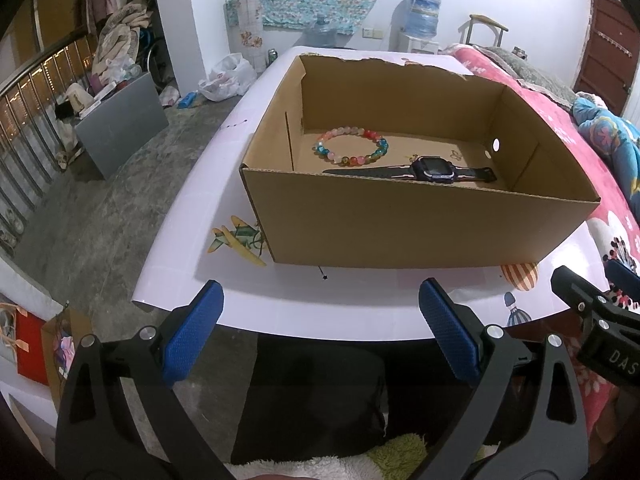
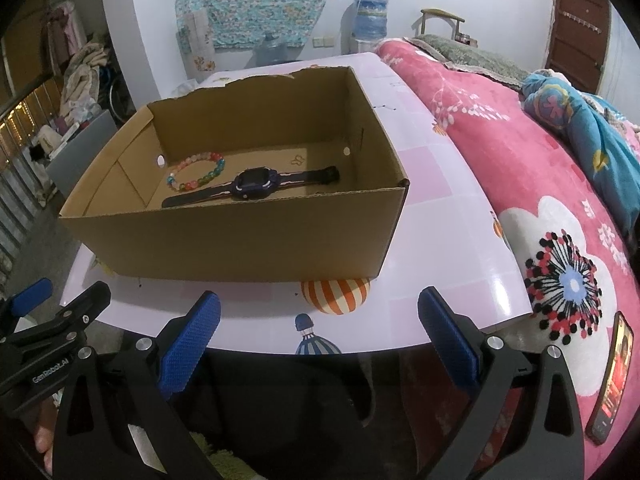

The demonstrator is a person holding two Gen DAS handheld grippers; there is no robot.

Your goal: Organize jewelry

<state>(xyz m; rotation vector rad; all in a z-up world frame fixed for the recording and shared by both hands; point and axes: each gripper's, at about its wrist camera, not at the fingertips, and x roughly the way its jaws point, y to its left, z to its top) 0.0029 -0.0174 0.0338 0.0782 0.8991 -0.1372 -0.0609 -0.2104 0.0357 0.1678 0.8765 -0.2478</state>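
Note:
An open cardboard box [image 1: 400, 224] [image 2: 240, 240] stands on the white patterned table [image 1: 280, 312] [image 2: 440, 184]. Inside it lie a multicoloured bead bracelet [image 1: 352, 146] [image 2: 196, 172] and a dark smartwatch [image 1: 434, 170] [image 2: 256, 184] with its strap laid flat. My left gripper [image 1: 320, 292] hovers open at the table's near edge, in front of the box, holding nothing. My right gripper [image 2: 318, 300] is open too and empty, just to the right of the left one, which shows at the left of the right wrist view [image 2: 60, 312].
A bed with a pink floral blanket [image 2: 540, 200] [image 1: 560, 128] runs along the table's right side, and a phone [image 2: 612, 376] lies on it. A concrete floor with a grey box [image 1: 124, 128] and bags is at the left. Printed decals [image 2: 336, 292] mark the table.

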